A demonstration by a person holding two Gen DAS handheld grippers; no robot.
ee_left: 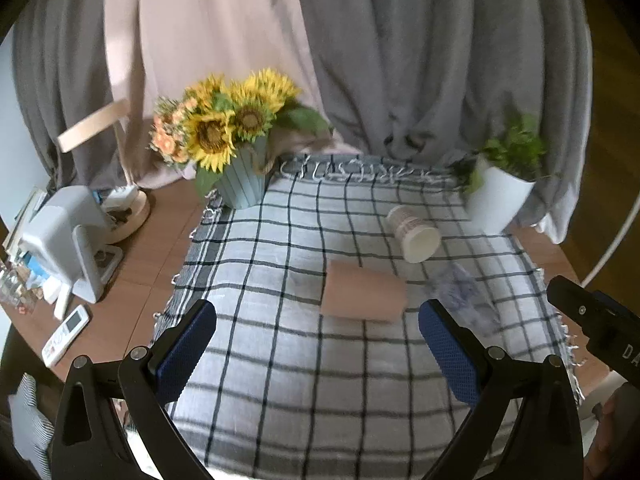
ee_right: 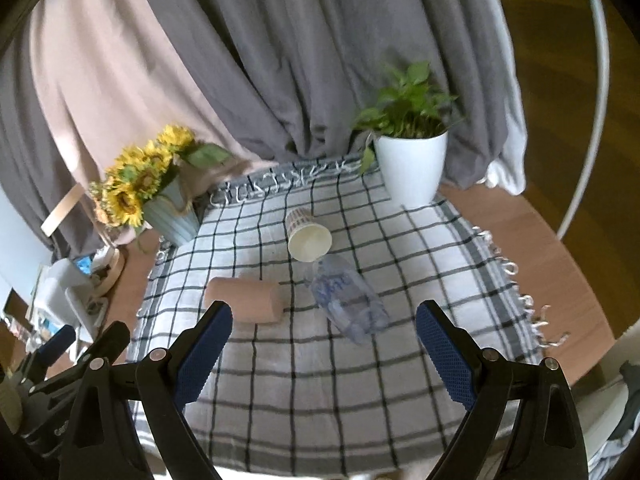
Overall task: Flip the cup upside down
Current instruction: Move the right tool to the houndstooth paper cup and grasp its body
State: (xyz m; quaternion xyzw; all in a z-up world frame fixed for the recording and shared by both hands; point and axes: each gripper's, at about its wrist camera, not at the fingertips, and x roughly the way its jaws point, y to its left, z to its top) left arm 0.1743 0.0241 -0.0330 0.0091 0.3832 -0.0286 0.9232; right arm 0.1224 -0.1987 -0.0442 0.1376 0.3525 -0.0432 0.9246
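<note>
Three cups lie on their sides on a checked cloth (ee_left: 280, 360). A pinkish-brown cup (ee_left: 363, 295) lies in the middle; it also shows in the right wrist view (ee_right: 244, 300). A white patterned paper cup (ee_left: 414, 233) lies behind it, mouth toward me, also seen in the right wrist view (ee_right: 308, 234). A clear plastic cup (ee_right: 348, 304) lies to the right, faint in the left wrist view (ee_left: 460, 292). My left gripper (ee_left: 318, 344) is open and empty, a little short of the brown cup. My right gripper (ee_right: 324, 344) is open and empty, just short of the clear cup.
A sunflower vase (ee_left: 240, 184) stands at the cloth's back left and a white potted plant (ee_right: 412, 168) at the back right. A white appliance (ee_left: 68, 240) and a remote (ee_left: 66, 334) sit on the wooden table at left. Curtains hang behind.
</note>
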